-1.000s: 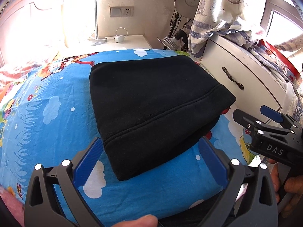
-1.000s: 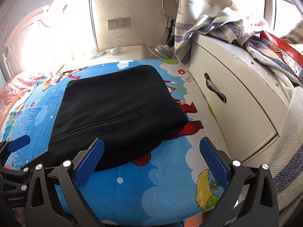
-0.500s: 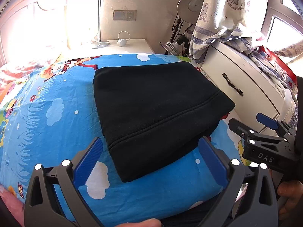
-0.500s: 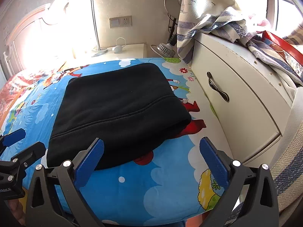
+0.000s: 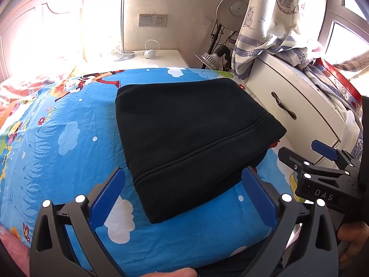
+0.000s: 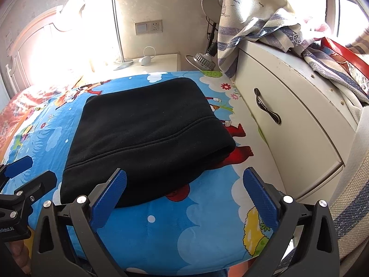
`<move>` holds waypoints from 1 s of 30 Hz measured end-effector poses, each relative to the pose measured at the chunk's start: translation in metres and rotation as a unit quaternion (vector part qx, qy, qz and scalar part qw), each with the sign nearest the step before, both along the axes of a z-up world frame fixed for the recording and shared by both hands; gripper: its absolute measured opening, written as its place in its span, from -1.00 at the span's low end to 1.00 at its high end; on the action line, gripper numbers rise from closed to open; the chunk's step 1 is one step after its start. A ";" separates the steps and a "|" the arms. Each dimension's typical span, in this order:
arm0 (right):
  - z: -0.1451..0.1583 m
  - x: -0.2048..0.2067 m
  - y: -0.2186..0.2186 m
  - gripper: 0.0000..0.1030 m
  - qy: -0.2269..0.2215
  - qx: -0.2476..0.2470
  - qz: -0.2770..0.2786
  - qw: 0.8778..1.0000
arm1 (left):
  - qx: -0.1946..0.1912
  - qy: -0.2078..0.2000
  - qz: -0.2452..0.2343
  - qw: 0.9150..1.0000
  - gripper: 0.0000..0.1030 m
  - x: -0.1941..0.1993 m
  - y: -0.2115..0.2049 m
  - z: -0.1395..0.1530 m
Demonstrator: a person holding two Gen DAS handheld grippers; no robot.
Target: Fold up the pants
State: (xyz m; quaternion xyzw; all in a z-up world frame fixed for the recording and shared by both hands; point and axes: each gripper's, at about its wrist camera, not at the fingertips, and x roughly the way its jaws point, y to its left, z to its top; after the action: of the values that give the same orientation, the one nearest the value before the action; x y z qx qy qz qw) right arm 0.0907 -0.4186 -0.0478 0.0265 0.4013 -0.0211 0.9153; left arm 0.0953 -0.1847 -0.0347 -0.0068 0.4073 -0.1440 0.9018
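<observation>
The black pants (image 5: 189, 133) lie folded into a compact rectangle on the blue cartoon bedsheet (image 5: 57, 143); the same bundle (image 6: 147, 133) shows in the right wrist view. My left gripper (image 5: 184, 196) hovers open just short of the bundle's near edge, nothing between its blue pads. My right gripper (image 6: 184, 196) is open too, held back from the bundle's near right corner over bare sheet. Each gripper appears in the other's view: the right one (image 5: 322, 168) at the right edge, the left one (image 6: 20, 184) at the left edge.
A white drawer cabinet (image 6: 288, 124) stands tight against the bed's right side, piled with striped cloth (image 6: 265, 23). A nightstand (image 5: 147, 57) with a lamp and a small white device sits behind the bed. A desk lamp (image 5: 230, 11) stands in the corner.
Both grippers have drawn back and risen slightly from the folded pants, so the bundle looks smaller and farther. The pants have not moved.
</observation>
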 end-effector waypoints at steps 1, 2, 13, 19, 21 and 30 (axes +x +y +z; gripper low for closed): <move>0.000 0.000 0.000 0.89 0.000 0.000 0.000 1.000 | 0.001 0.000 0.000 1.000 0.96 0.000 0.000 0.000; 0.001 0.000 0.001 0.89 0.000 0.000 0.000 1.000 | 0.001 -0.001 0.000 1.000 0.96 0.000 0.000 0.000; 0.002 0.000 0.002 0.89 0.000 0.000 0.000 1.000 | 0.000 -0.001 0.000 1.000 0.96 0.000 0.000 0.000; 0.002 0.000 0.002 0.89 -0.001 0.001 0.000 1.000 | 0.000 -0.003 0.001 1.000 0.96 0.001 0.001 0.004; 0.002 0.000 0.002 0.89 -0.001 0.001 0.000 1.000 | -0.001 -0.004 0.000 1.000 0.96 0.001 0.001 0.004; 0.004 0.000 0.001 0.89 -0.003 0.001 0.000 1.000 | -0.001 -0.007 -0.001 1.000 0.96 0.001 0.002 0.008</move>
State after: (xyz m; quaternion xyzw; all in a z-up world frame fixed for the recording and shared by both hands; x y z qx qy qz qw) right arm 0.0909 -0.4171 -0.0440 0.0271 0.3988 -0.0207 0.9164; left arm 0.0964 -0.1828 -0.0267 -0.0061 0.4013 -0.1449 0.9044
